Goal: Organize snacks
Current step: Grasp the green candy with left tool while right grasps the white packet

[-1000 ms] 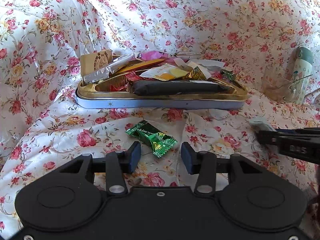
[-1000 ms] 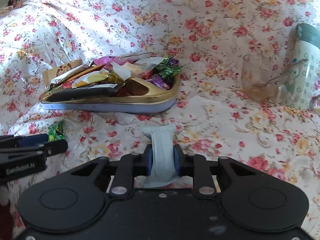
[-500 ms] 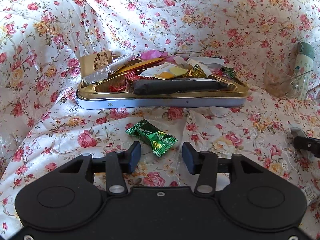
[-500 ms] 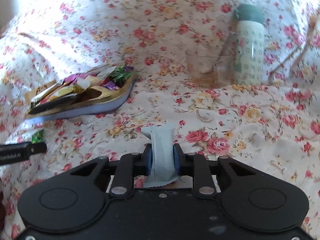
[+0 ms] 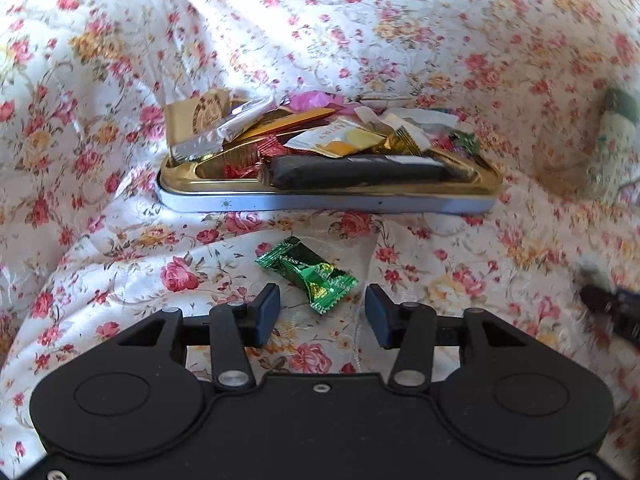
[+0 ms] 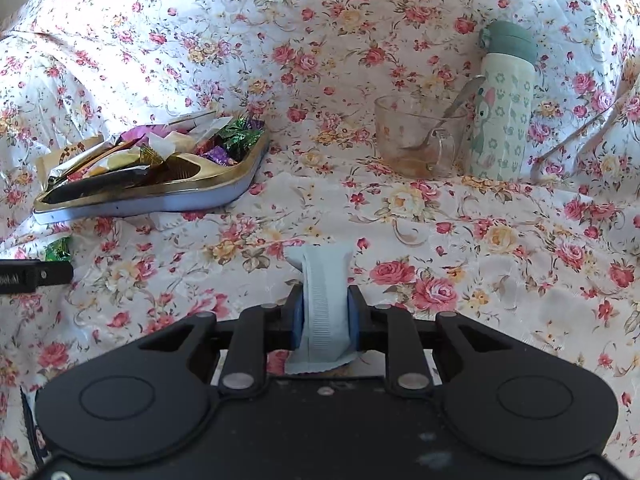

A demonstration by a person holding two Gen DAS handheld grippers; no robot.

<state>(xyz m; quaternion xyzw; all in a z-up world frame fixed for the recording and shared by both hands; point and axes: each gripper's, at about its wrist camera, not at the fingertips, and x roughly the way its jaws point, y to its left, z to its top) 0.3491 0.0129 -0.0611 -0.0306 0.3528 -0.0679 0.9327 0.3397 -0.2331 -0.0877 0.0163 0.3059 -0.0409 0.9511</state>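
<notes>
Floral cloth (image 6: 400,208) covers everything. Right tongs (image 6: 325,316) clamp a pale blue packet (image 6: 325,308), long axis running away up the frame. Left tongs (image 5: 322,314) stand apart behind a green candy (image 5: 308,274) lying diagonally. At centre, the gold tin (image 5: 328,196) holds piled snacks. Only the right view clearly shows the glass cup (image 6: 416,140) with its spoon (image 6: 452,114) and the bottle (image 6: 502,112).

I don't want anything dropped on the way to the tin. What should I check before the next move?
1. Right tool shut on the pale blue packet: ok.
2. Left tool open: ok.
3. Green candy lies ahead of the left tool, not yet between its fingers: not ok.
4. Snack tin has room: cannot tell, it looks heaped.
5. Glass cup and bottle stand off to the side: ok.
</notes>
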